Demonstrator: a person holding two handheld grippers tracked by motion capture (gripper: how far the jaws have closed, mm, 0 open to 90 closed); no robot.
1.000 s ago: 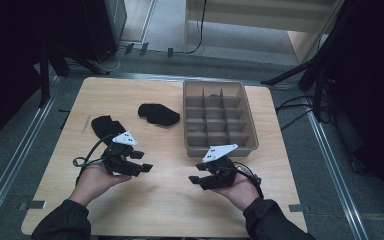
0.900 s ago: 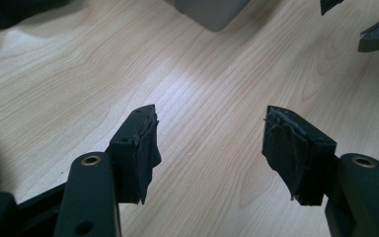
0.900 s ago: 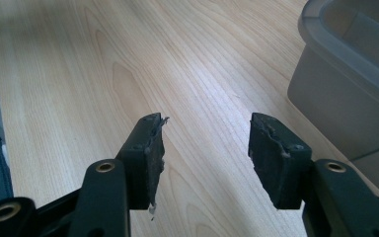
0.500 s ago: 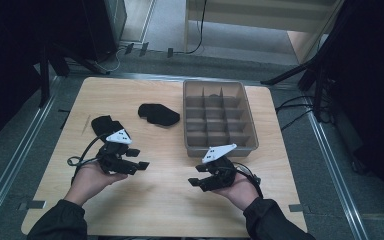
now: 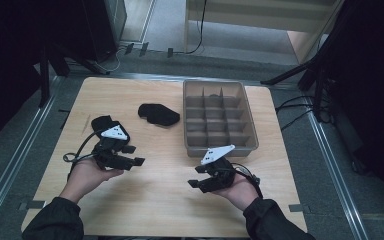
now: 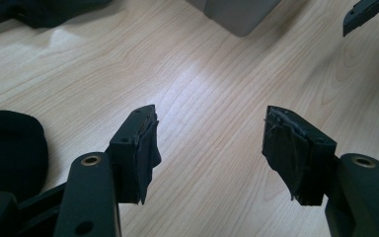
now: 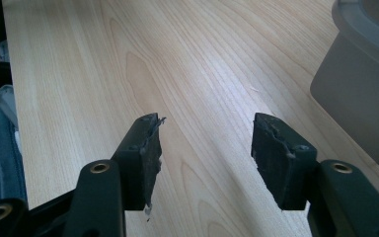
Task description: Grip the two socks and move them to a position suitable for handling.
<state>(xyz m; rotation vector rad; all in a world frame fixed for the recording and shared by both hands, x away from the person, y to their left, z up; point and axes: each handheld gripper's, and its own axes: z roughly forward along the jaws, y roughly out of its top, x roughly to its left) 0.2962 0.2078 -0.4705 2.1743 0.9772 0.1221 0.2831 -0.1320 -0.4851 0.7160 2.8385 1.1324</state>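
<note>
Eyes on the small black bundle of soft cloth (image 5: 104, 123) at the left of the pale wooden table (image 5: 155, 200), because that is the piece lying closest to a tool. It sits just beyond and a touch to the outer side of the left gripper (image 5: 132, 155), very near it, possibly touching the body; the high view is too dark there to call it. In the left gripper view the same black cloth (image 6: 10, 153) bulges in at the left edge, beside the jaws and not between them. Those jaws stand wide apart, nothing but bare wood in the gap.

A second, larger black cloth heap (image 5: 158, 114) lies farther up the table, between the left hand and the grey plastic tray with dividers (image 5: 250, 117). Its long axis runs roughly across the table, slanting a little toward the tray. One dark item rests in a far compartment, too small to identify.

Over to the right gripper (image 5: 196, 176): held low near the front edge, just short of the tray's near corner, pointing across toward the left hand. Its jaws have just been opening and now stand spread wide, with nothing between them.

So the left hand is plainly nearer both cloths. My read: it must swing its tips outward and away from the person to bring that small bundle into the gap.
</note>
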